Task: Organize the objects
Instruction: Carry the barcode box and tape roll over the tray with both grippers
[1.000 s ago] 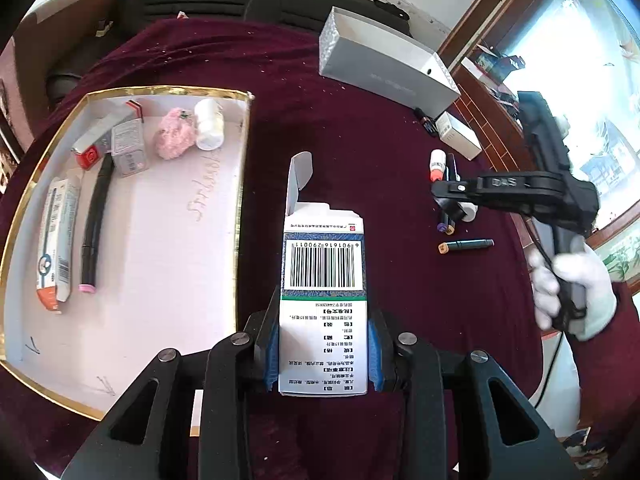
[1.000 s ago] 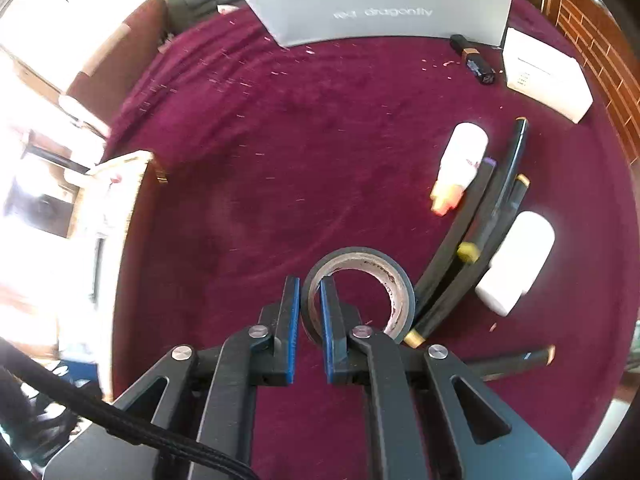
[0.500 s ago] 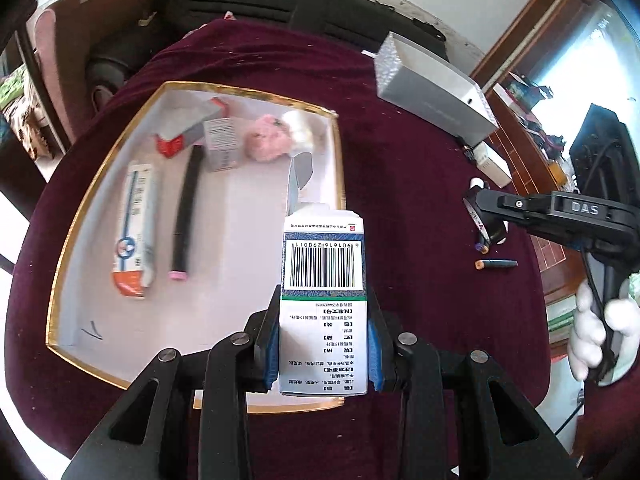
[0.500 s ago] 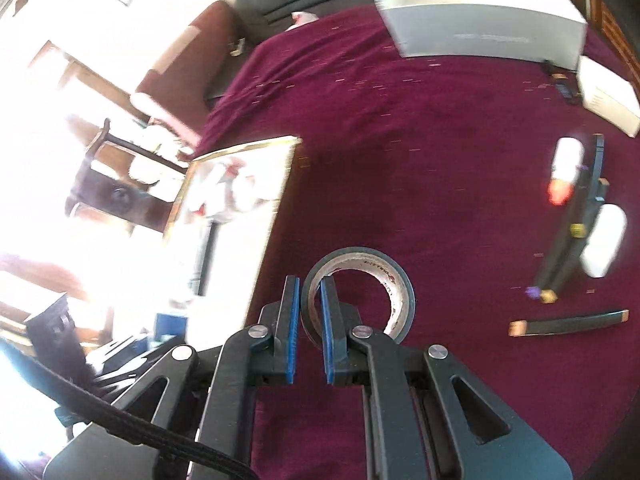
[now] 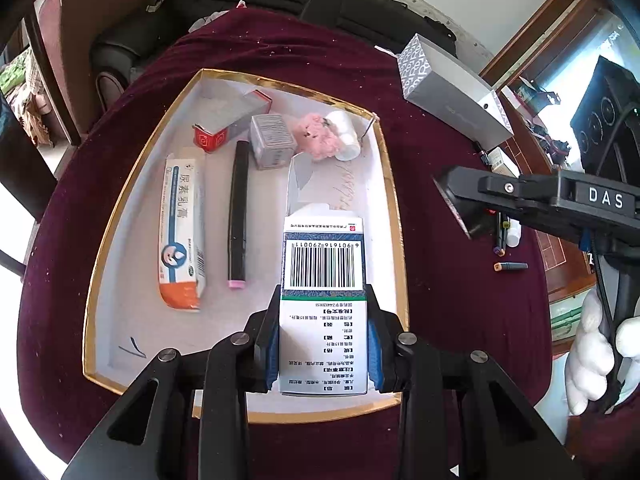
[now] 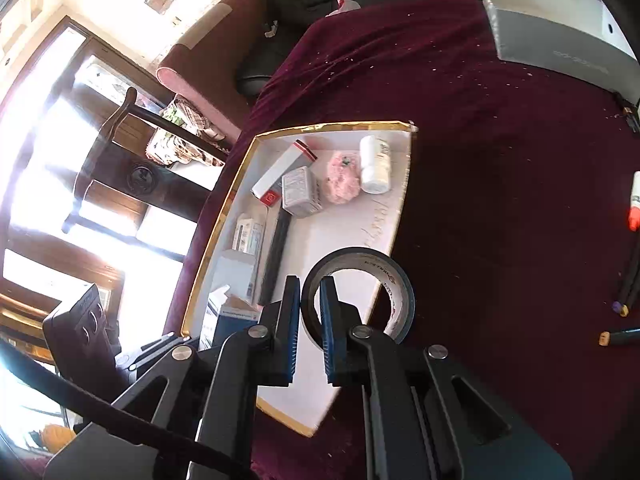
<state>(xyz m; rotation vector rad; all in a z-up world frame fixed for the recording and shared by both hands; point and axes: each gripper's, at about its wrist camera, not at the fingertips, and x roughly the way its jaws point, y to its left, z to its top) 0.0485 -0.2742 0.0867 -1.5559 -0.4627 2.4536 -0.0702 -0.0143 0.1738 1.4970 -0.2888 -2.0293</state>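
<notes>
My left gripper (image 5: pixel 323 344) is shut on a white medicine box with a barcode (image 5: pixel 323 280), its flap open, held over the near right part of the gold-rimmed white tray (image 5: pixel 394 200). My right gripper (image 6: pixel 310 312) is shut on the wall of a black tape roll (image 6: pixel 394 276), held above the tray's right edge (image 6: pixel 404 184). It shows in the left wrist view (image 5: pixel 460 200) at the right of the tray. The tray holds an ointment box (image 5: pixel 182 224), a black marker (image 5: pixel 238 208), a red-ended box (image 5: pixel 228 124), a grey box (image 5: pixel 272 140), a pink puff (image 5: pixel 318 136) and a white bottle (image 5: pixel 346 136).
The table has a maroon cloth. A long grey box (image 5: pixel 452 92) lies at the back right. Several markers (image 6: pixel 628 276), a capped white tube (image 6: pixel 635 200) and a small white bottle (image 5: pixel 512 234) lie on the cloth right of the tray. A dark sofa stands behind.
Both grippers moved left toward the tray. The medicine box went from over the cloth to over the tray. The tape roll left the markers and now hangs at the tray's right edge.
</notes>
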